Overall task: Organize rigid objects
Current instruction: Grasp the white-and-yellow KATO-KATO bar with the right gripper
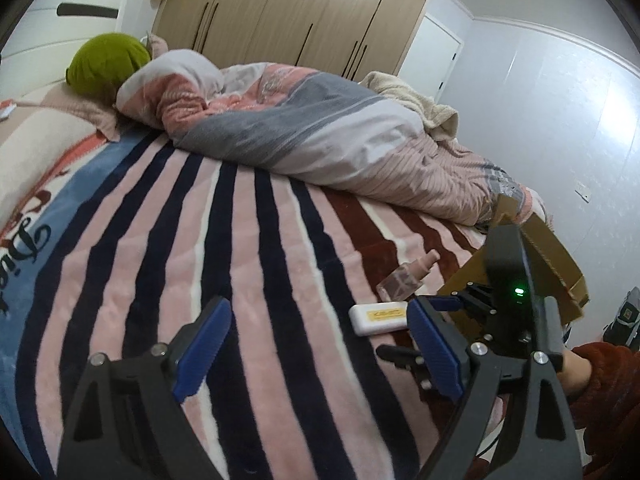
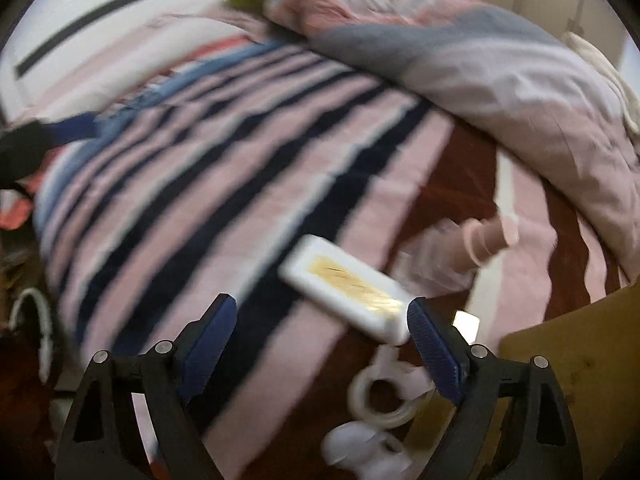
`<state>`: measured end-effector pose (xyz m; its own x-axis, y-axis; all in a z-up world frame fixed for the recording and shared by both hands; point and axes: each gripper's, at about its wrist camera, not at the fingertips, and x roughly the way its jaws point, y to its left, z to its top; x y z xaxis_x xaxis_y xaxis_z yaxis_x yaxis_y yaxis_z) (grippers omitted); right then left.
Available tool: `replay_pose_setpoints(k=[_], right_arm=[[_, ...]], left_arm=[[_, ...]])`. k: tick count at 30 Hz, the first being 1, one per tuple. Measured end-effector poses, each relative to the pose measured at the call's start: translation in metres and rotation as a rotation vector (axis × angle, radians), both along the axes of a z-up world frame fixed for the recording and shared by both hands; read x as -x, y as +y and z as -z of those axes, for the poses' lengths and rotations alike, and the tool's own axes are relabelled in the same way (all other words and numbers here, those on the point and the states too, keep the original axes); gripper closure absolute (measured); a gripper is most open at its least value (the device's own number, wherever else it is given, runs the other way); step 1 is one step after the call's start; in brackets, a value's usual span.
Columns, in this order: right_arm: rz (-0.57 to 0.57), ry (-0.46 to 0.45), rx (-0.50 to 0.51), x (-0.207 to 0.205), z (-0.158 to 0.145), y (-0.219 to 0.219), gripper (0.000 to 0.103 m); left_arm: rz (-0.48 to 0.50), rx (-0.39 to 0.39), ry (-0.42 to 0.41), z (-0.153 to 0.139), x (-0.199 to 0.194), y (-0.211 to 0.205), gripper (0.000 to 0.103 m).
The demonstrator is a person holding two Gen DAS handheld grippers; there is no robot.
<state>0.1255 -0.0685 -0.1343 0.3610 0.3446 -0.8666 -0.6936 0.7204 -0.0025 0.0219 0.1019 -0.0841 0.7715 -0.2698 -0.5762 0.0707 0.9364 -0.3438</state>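
Note:
A white flat box with a yellow label (image 1: 378, 317) (image 2: 348, 290) lies on the striped blanket. A clear bottle with a pink pump cap (image 1: 406, 276) (image 2: 460, 252) lies just beyond it. My left gripper (image 1: 320, 344) is open and empty over the blanket, left of the box. My right gripper (image 2: 322, 340) is open and empty, hovering just short of the white box; it also shows in the left wrist view (image 1: 472, 304). White ring-shaped and rounded items (image 2: 376, 408) lie near my right fingers, blurred.
A brown cardboard box (image 1: 548, 264) (image 2: 580, 360) stands at the bed's right edge. A bunched quilt (image 1: 312, 120) and green pillow (image 1: 106, 62) lie across the far bed. Wardrobes (image 1: 304, 8) stand behind.

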Motion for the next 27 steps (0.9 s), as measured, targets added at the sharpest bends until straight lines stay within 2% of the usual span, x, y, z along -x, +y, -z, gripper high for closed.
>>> replay_pose_setpoints(k=[4, 7, 12, 13, 15, 16, 18, 20, 21, 23, 27], right_arm=[[0.035, 0.038, 0.006, -0.018, 0.017, -0.005, 0.018], [0.018, 0.051, -0.015, -0.019, 0.02, -0.005, 0.017], [-0.123, 0.157, -0.124, 0.002, 0.009, 0.006, 0.019], [-0.15, 0.152, -0.125, 0.006, 0.007, 0.01, 0.02], [-0.171, 0.073, -0.088, 0.009, 0.004, 0.018, 0.021], [-0.172, 0.038, -0.071, 0.007, 0.004, 0.021, 0.023], [-0.187, 0.018, -0.069, 0.001, 0.006, 0.023, 0.043], [-0.234, 0.059, -0.075, -0.004, 0.014, 0.028, 0.062], [-0.253, 0.057, -0.076, -0.002, 0.015, 0.029, 0.068], [-0.268, 0.006, -0.06, 0.008, 0.012, 0.03, 0.072], [-0.283, -0.003, -0.104, 0.026, -0.006, 0.024, 0.072]], left_arm=[[0.002, 0.01, 0.012, 0.007, -0.006, 0.003, 0.015], [0.002, 0.012, 0.016, 0.008, -0.007, 0.003, 0.015], [0.003, 0.012, 0.018, 0.007, -0.007, 0.002, 0.015], [0.002, 0.012, 0.018, 0.007, -0.007, 0.002, 0.015], [-0.002, 0.01, 0.017, 0.007, -0.006, 0.003, 0.015], [-0.004, 0.01, 0.018, 0.008, -0.006, 0.003, 0.015], [-0.008, 0.01, 0.022, 0.009, -0.006, 0.004, 0.015], [-0.014, 0.009, 0.029, 0.01, -0.007, 0.005, 0.015], [-0.016, 0.008, 0.032, 0.011, -0.007, 0.006, 0.015], [-0.014, 0.009, 0.037, 0.012, -0.007, 0.006, 0.015], [0.009, 0.023, 0.037, 0.008, -0.006, 0.001, 0.015]])
